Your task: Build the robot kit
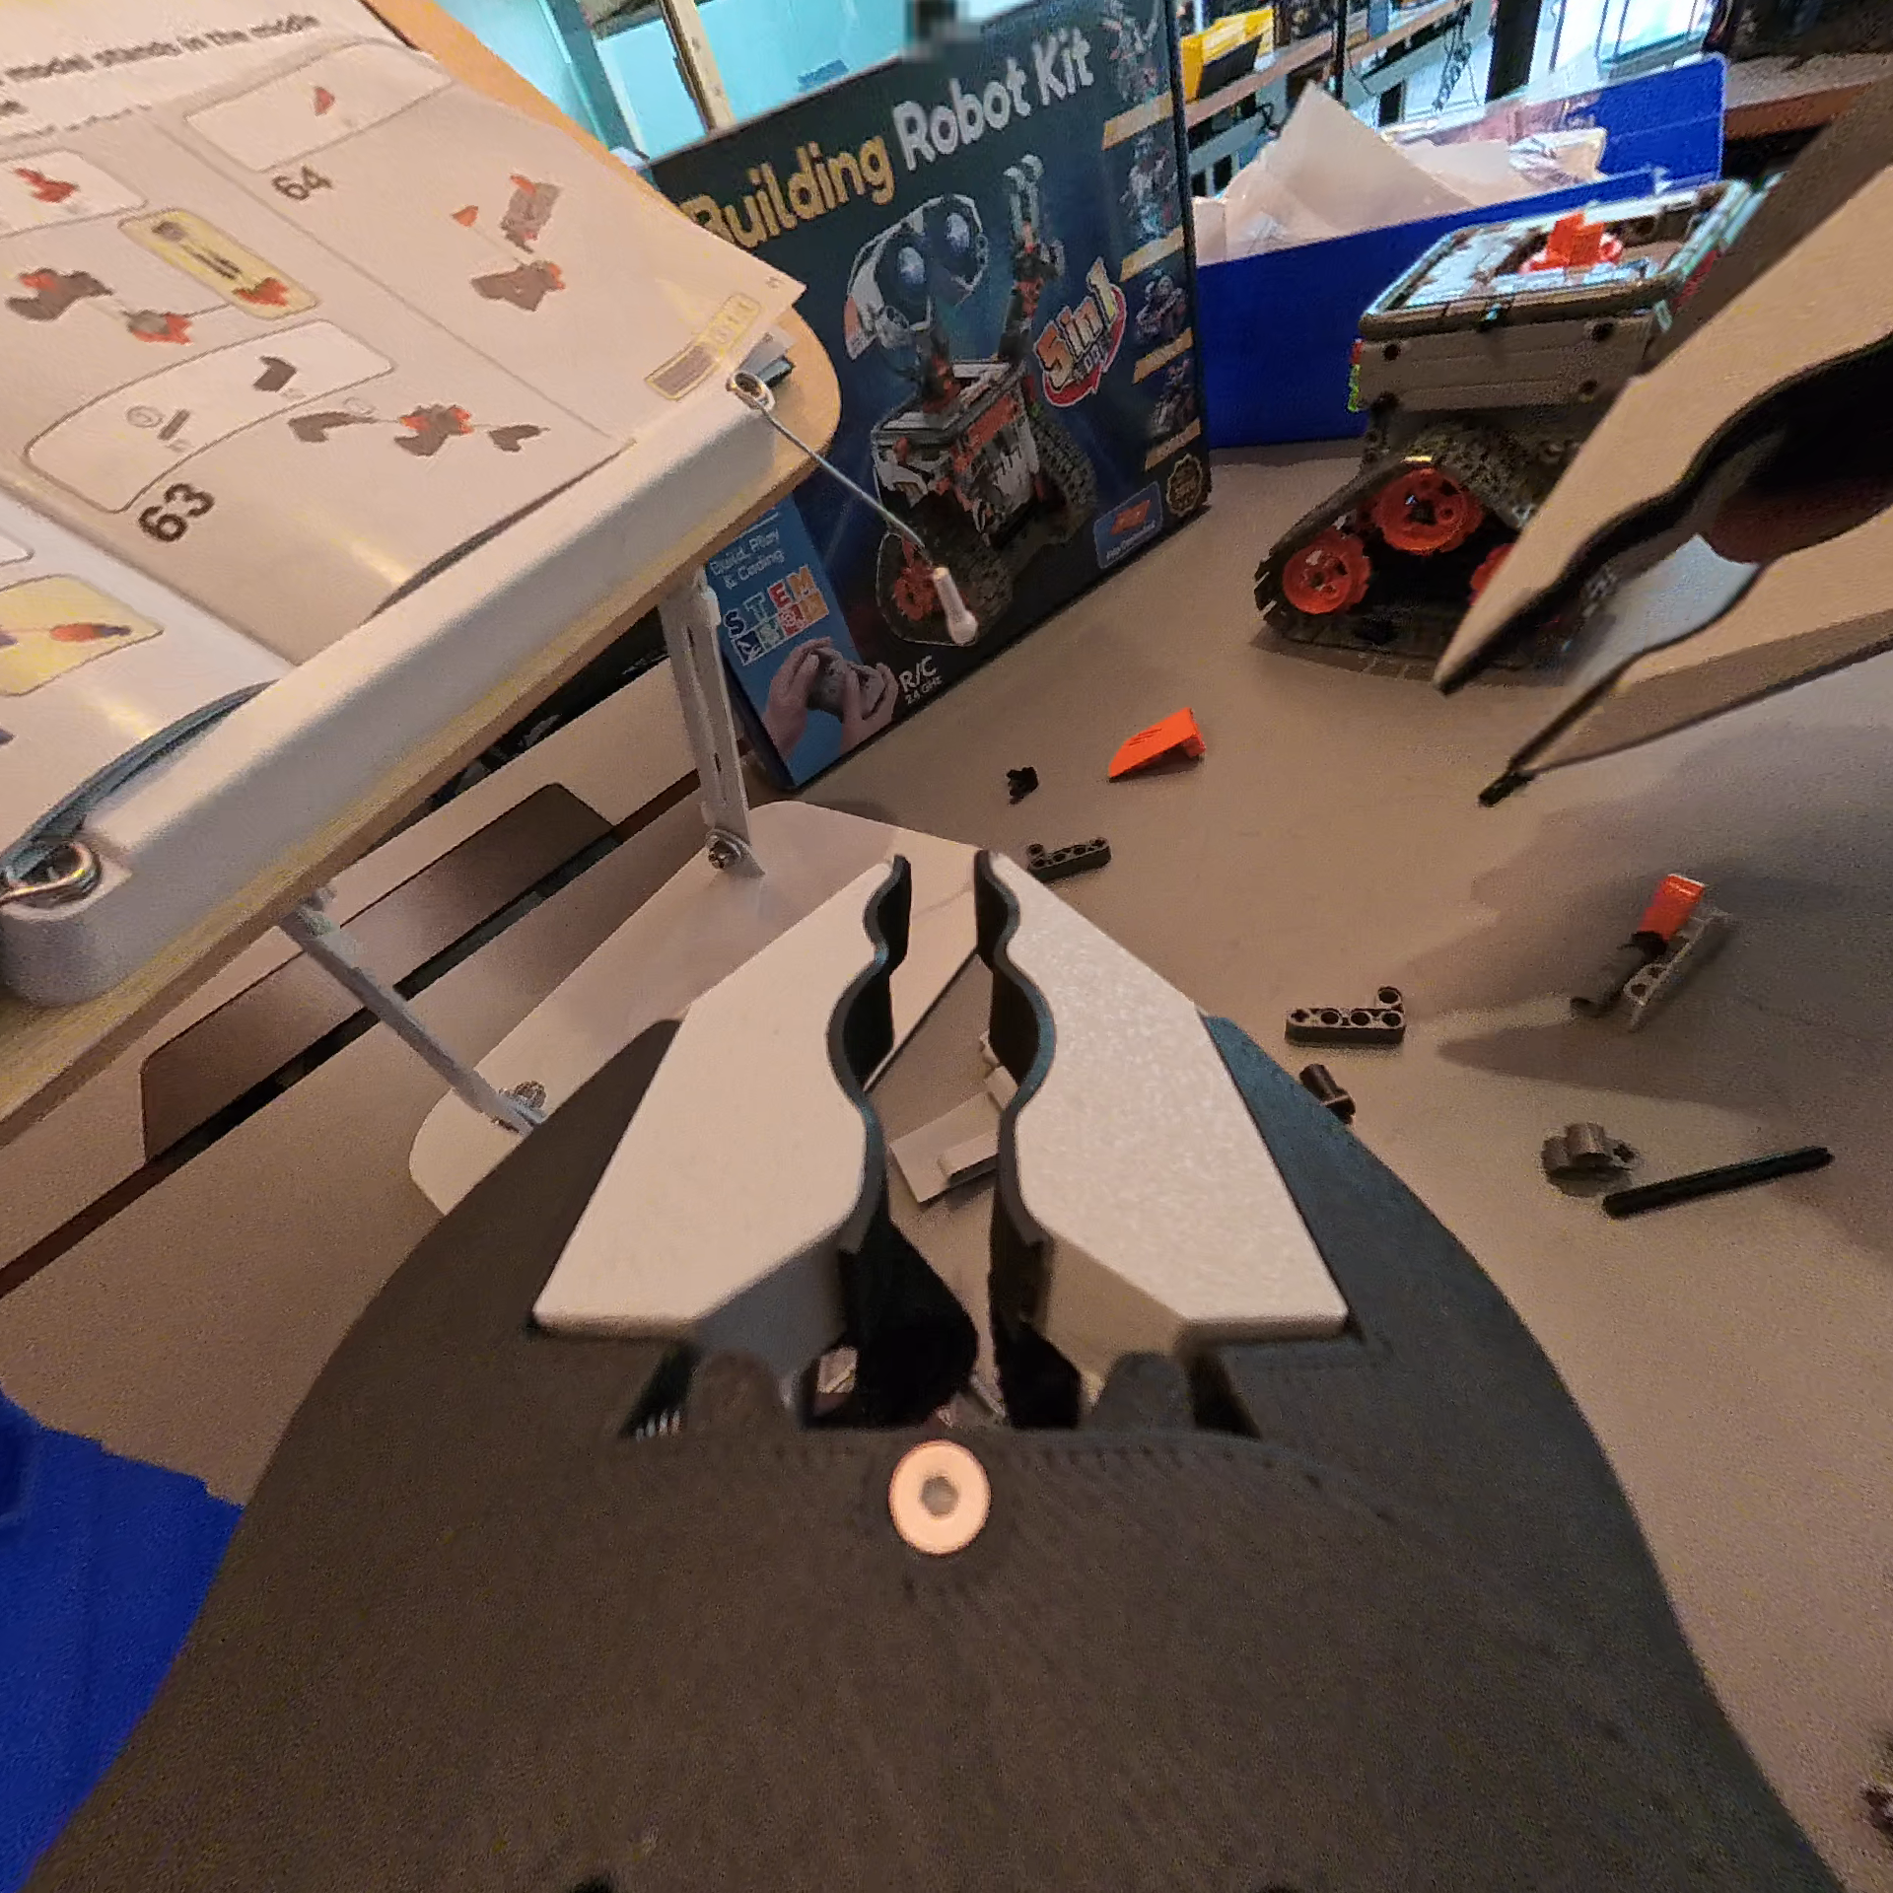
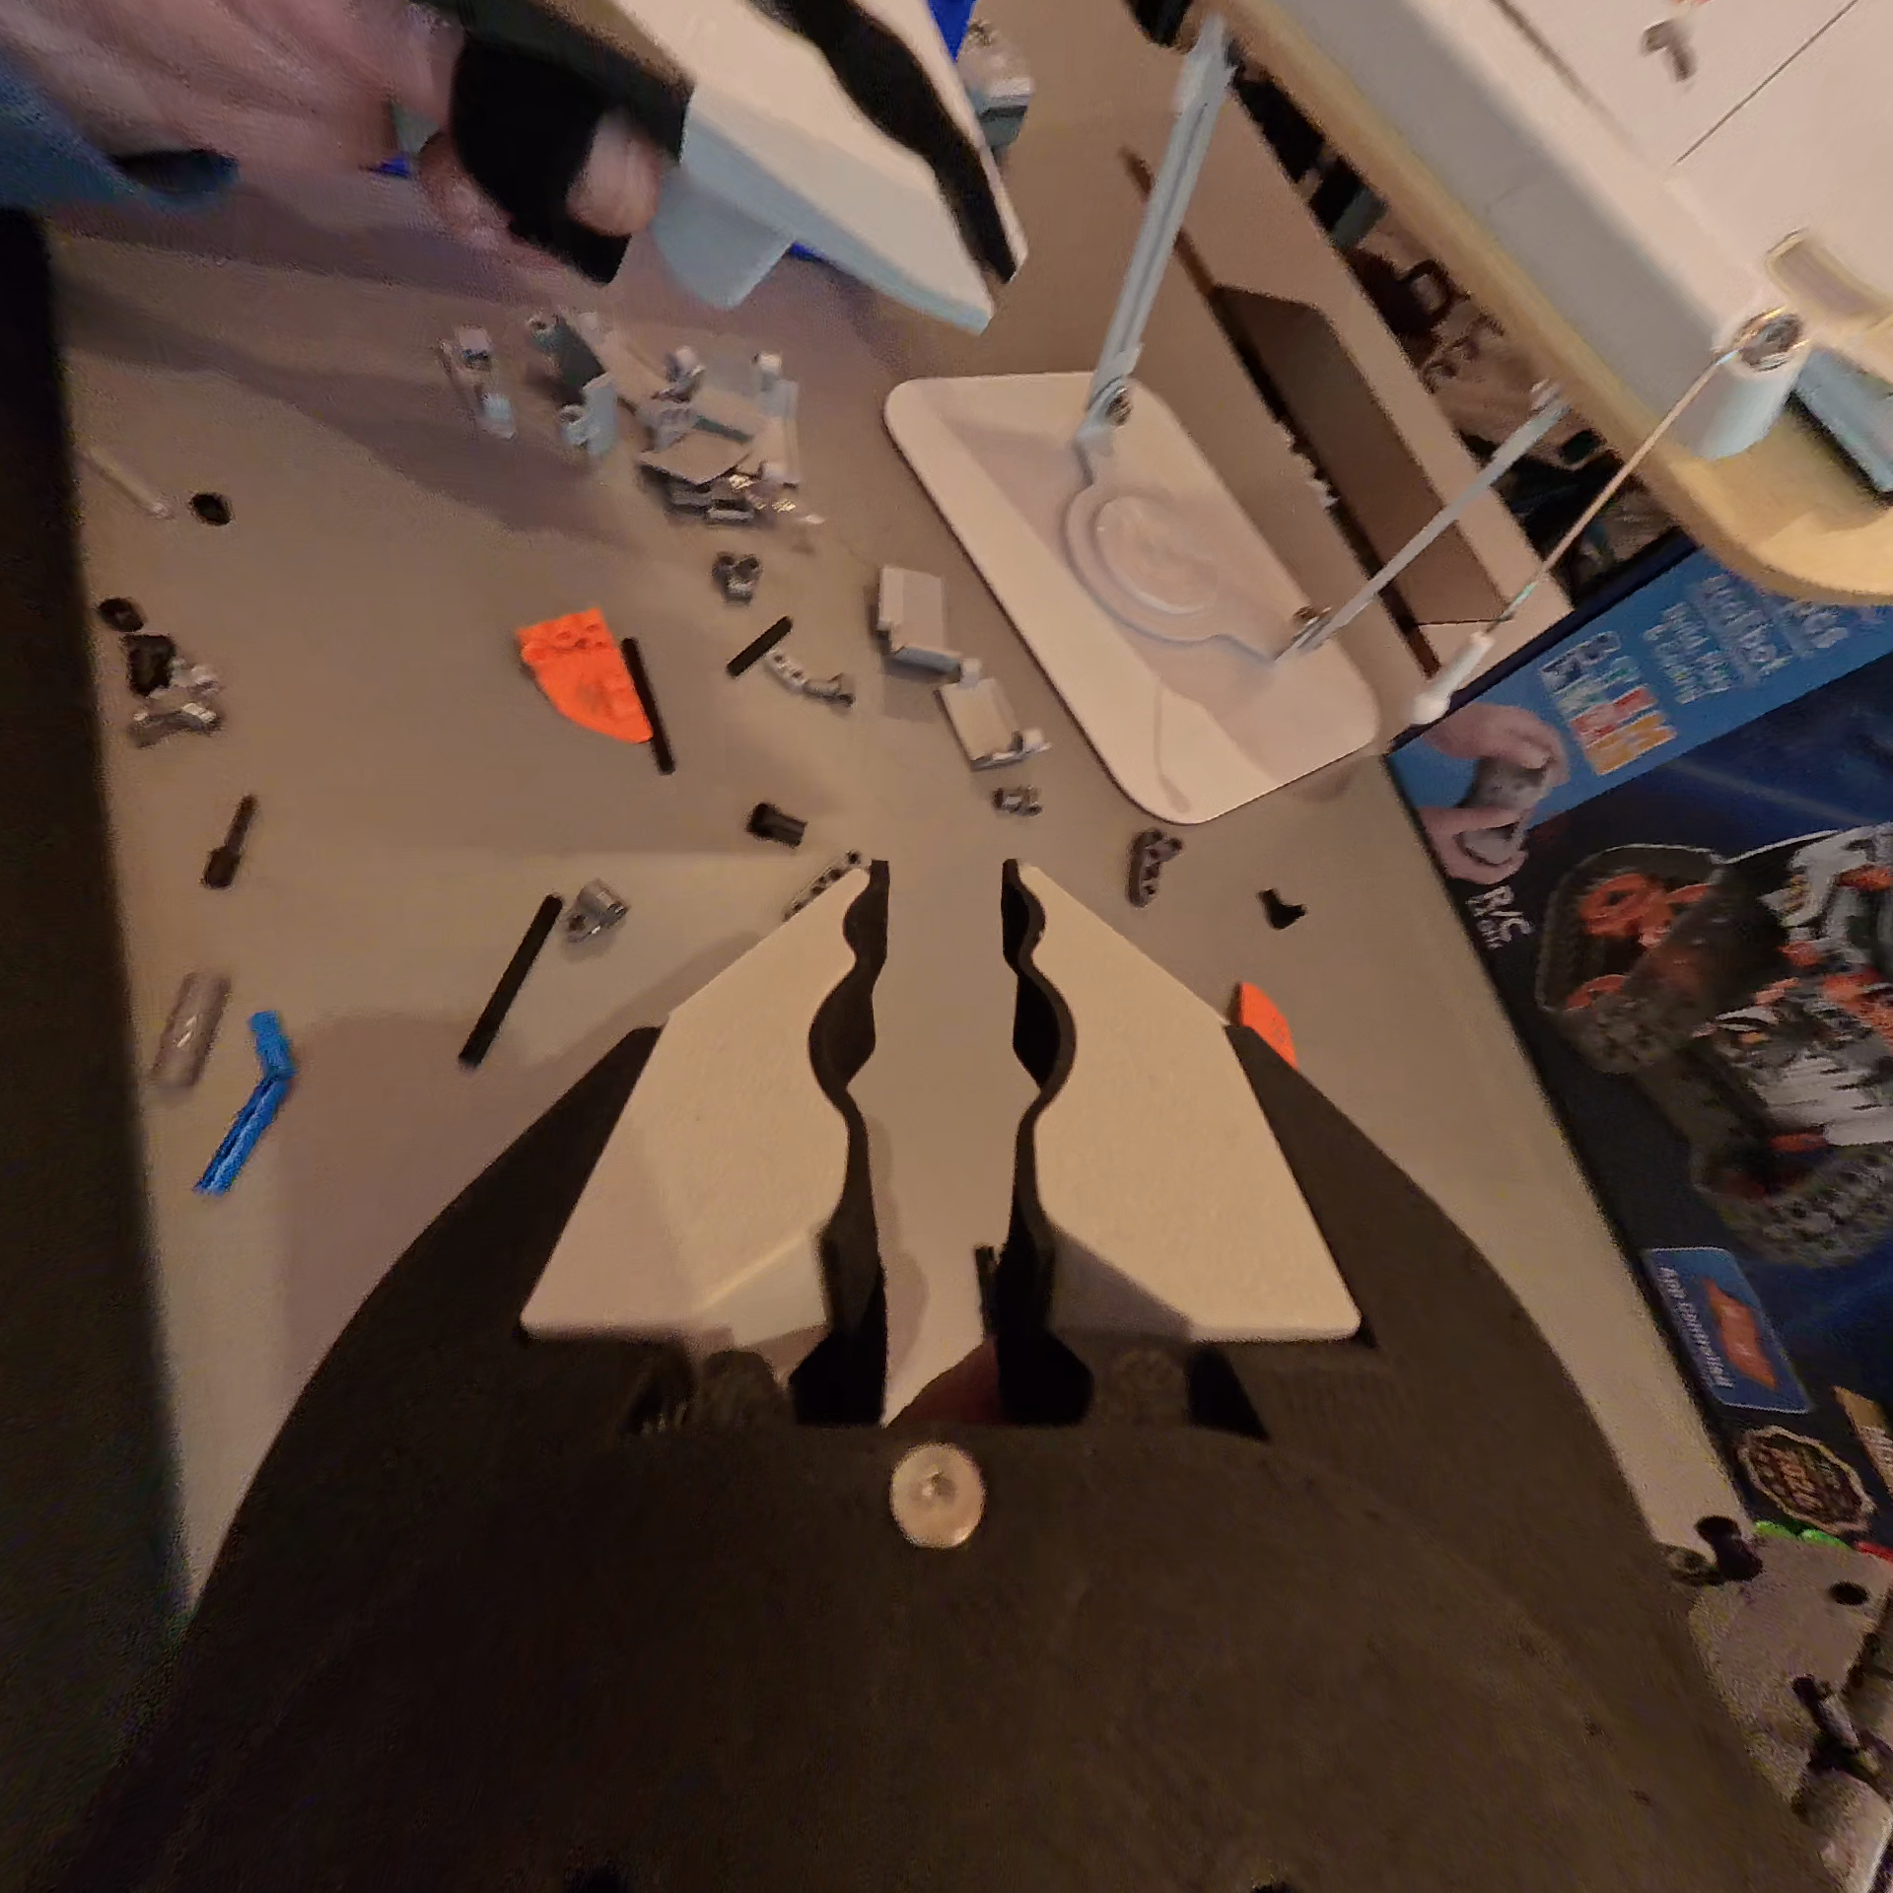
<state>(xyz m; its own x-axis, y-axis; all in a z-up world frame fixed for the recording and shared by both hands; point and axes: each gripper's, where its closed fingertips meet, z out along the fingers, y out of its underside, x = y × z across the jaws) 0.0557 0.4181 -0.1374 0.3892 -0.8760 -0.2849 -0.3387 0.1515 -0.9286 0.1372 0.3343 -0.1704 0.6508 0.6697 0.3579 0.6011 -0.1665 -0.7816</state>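
surface (image 2: 430, 779): grey-beige top, carries pretty much everything here, bricks scattered all over it
book stand (image 2: 1127, 574): white base plate sitting on the surface, thin struts going up to a tilted wooden board with an open instruction booklet (image 1: 307, 338) on it
kit box (image 1: 983, 410): dark blue building-set box standing upright behind the stand, leaning back a bit
tracked model (image 1: 1434, 461): half-built grey vehicle with black treads and orange wheels, right of the box, in front of a blue bin (image 1: 1291, 338)
left gripper (image 1: 940, 891): hovering low over the corner of the stand's base, pointing toward the box; fingers only a narrow gap apart, nothing pinched between them. A flat grey plate piece (image 1: 948, 1147) lies on the surface under the gap. In the right wrist view a person's hand (image 2: 553, 154) wraps its handle, blurry
right gripper (image 2: 942, 891): held above the surface, angled down, fingers parted by a modest gap, empty; bare surface shows between them
orange wedge (image 1: 1158, 743): lying alone just ahead of the left gripper, near the box
orange plate (image 2: 584, 676): flat, studded, with a black axle touching its edge
small stuff: black L-shaped beam (image 1: 1347, 1016), long black axle (image 1: 1716, 1181), blue bent beam (image 2: 251, 1101), a cluster of grey bricks (image 2: 656, 430) further off
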